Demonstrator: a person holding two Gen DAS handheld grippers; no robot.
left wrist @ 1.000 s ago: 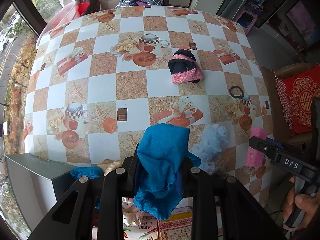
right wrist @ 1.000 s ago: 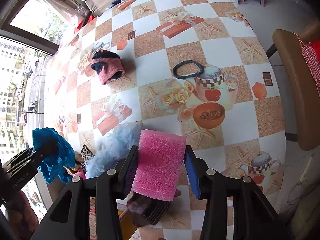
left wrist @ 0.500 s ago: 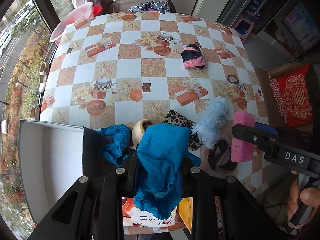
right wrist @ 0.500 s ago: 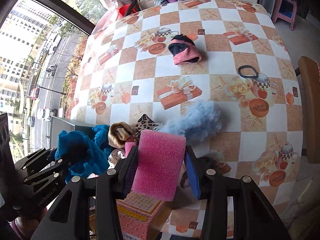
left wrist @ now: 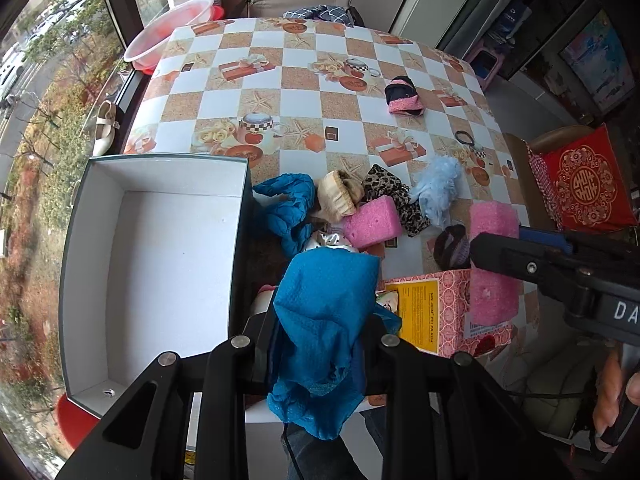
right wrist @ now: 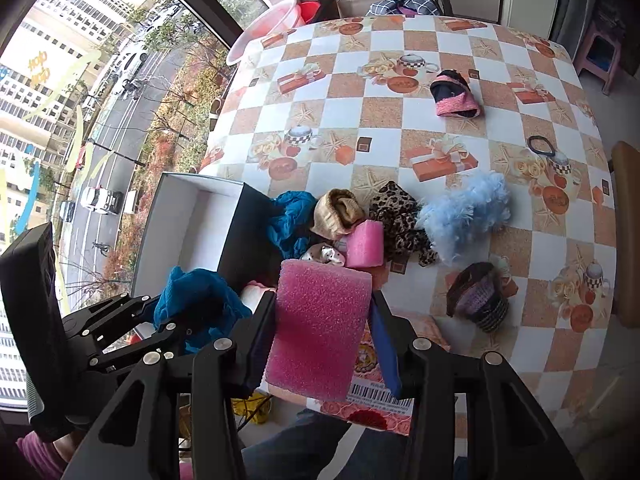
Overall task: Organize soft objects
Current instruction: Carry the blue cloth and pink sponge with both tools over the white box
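I've pulled both tongs back off the table: left tongs [left wrist: 320,344] clamped on blue cloth [left wrist: 324,320], right tongs [right wrist: 320,340] on pink sponge [right wrist: 320,324]; open box [left wrist: 160,248] now at 9 o'clock, ready for drops.

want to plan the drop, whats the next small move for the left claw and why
Probably carry the left claw leftward over the open white box and release. It is shut on the blue cloth, the box sits just beside it, and only a tiny scrap lies inside.
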